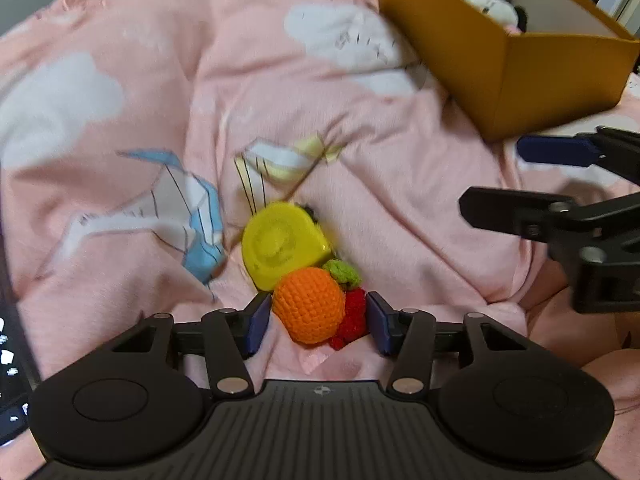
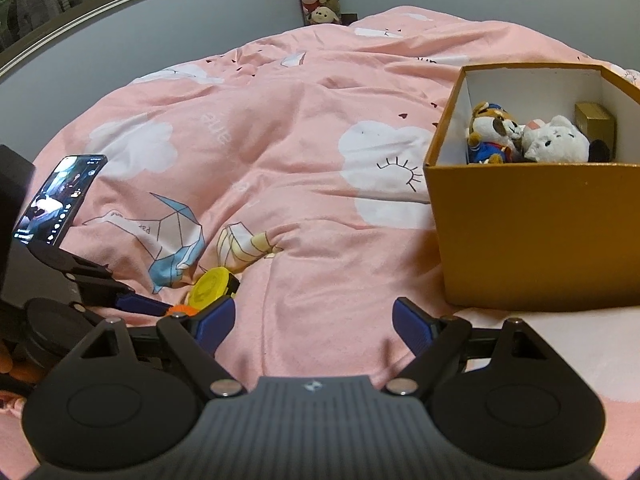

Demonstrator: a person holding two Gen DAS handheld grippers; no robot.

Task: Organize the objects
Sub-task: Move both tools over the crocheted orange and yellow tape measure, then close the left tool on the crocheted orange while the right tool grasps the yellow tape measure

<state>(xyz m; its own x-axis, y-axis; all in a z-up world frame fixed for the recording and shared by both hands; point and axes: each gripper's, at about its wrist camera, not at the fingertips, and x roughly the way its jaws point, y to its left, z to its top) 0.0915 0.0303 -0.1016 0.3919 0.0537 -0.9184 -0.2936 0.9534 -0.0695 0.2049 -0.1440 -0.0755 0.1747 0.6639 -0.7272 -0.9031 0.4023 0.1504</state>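
A crochet orange (image 1: 310, 308) with a green leaf (image 1: 342, 271) and a red piece (image 1: 354, 318) lies on the pink duvet. My left gripper (image 1: 318, 312) straddles it, and its blue pads (image 1: 258, 324) touch the toy on both sides. A yellow tape measure (image 1: 280, 246) rests just beyond the toy. In the right wrist view the tape measure (image 2: 210, 290) and a sliver of the orange (image 2: 182, 310) show at the lower left, beside the left gripper's finger (image 2: 136, 304). My right gripper (image 2: 312, 312) hovers open over bare duvet, holding nothing.
An orange-brown cardboard box (image 2: 536, 232) stands on the bed at the right, holding plush toys (image 2: 556, 140) and a small gold box (image 2: 596, 120). A lit phone (image 2: 60, 196) lies at the bed's left edge. A grey wall rises behind the bed.
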